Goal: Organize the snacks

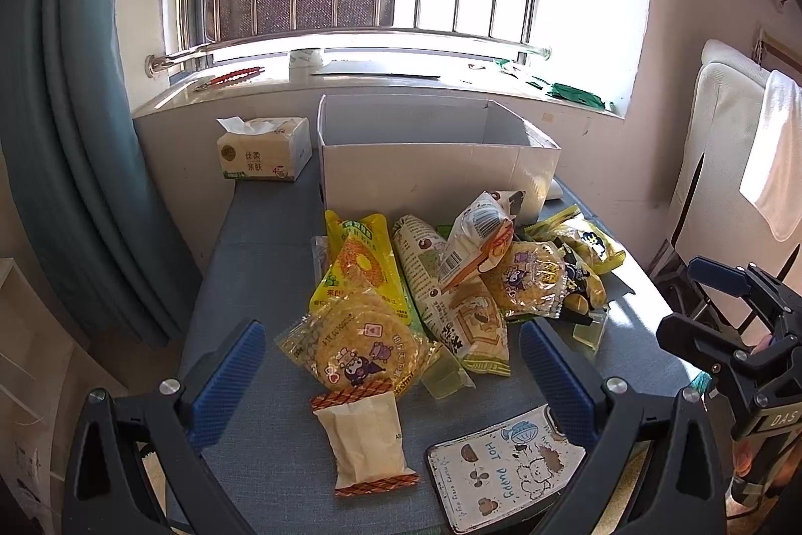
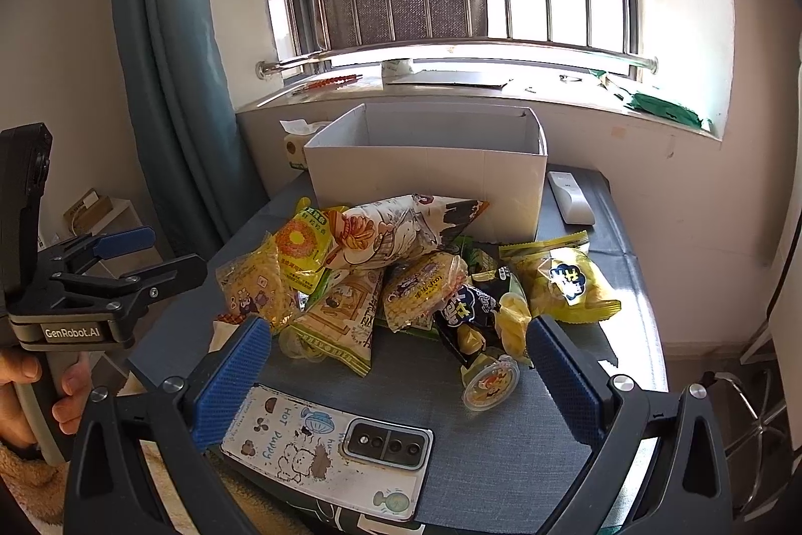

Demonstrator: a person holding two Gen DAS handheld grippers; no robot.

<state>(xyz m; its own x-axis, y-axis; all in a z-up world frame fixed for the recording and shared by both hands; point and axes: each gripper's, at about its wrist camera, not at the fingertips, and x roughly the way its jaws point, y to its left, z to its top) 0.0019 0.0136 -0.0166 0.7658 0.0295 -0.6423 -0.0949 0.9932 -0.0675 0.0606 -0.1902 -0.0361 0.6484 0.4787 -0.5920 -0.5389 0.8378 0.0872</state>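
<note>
A pile of snack packets (image 1: 451,284) lies on the blue-grey table (image 1: 260,264), in front of an open white cardboard box (image 1: 431,164). The pile also shows in the right wrist view (image 2: 401,274), with the box (image 2: 426,174) behind it. A beige packet with orange ends (image 1: 366,439) lies nearest, between the left gripper's fingers. My left gripper (image 1: 391,379) is open and empty above the table's near edge. My right gripper (image 2: 396,379) is open and empty, with a small jelly cup (image 2: 491,384) between its fingers. Each gripper shows at the edge of the other's view.
A phone in a cartoon case (image 1: 501,470) lies at the table's front, also in the right wrist view (image 2: 326,450). A tissue pack (image 1: 263,149) stands left of the box. A white remote (image 2: 569,196) lies right of it. A windowsill and barred window are behind.
</note>
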